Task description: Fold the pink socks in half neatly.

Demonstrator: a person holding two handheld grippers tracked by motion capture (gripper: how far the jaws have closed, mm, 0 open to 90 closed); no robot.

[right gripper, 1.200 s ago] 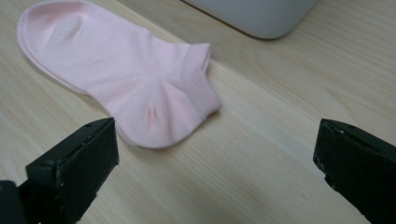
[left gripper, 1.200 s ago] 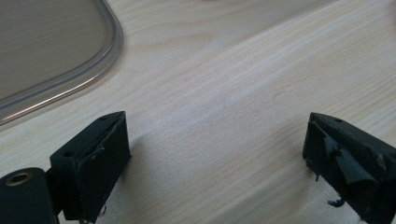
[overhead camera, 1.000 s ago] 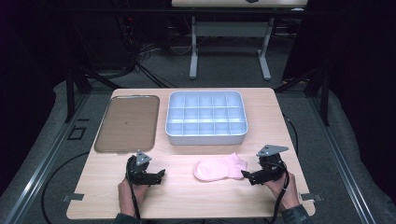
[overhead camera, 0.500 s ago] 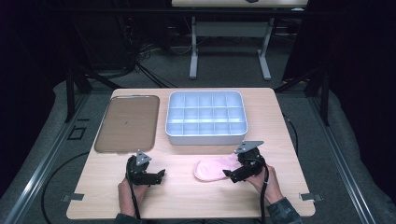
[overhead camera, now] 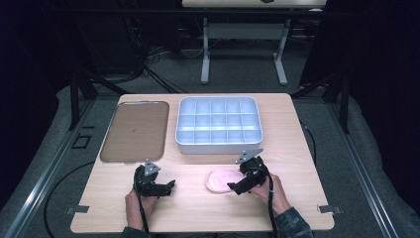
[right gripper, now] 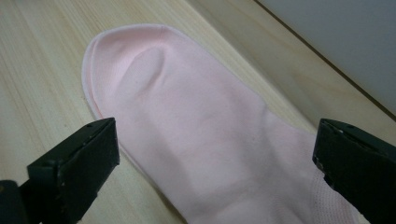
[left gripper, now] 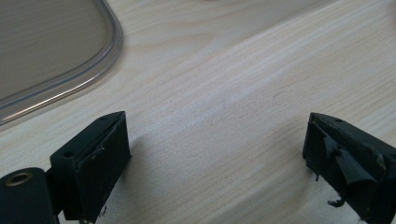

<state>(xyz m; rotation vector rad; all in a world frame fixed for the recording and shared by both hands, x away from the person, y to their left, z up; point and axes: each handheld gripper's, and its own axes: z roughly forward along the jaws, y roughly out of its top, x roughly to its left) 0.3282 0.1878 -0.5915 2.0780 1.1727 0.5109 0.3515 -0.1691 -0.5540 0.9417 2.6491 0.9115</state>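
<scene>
A pale pink sock (overhead camera: 221,178) lies flat on the wooden table (overhead camera: 198,213), near the front and right of the middle. My right gripper (overhead camera: 236,186) hovers over its right part, open, the jaws straddling the sock (right gripper: 205,140) in the right gripper view with its rounded toe end pointing away. My left gripper (overhead camera: 167,188) rests at the front left, open, with bare wood between its jaws. In the left gripper view that gripper (left gripper: 215,163) holds nothing, and a tray corner (left gripper: 70,79) lies ahead to the left.
A brown flat tray (overhead camera: 136,130) sits at the back left. A white box (overhead camera: 218,125) divided into several compartments stands at the back centre, just beyond the sock; its wall (right gripper: 345,42) fills the upper right of the right gripper view.
My right gripper has moved left from the sock's right end to over the sock. The sock now looks shorter and bunched toward the left. The left gripper has not moved.
</scene>
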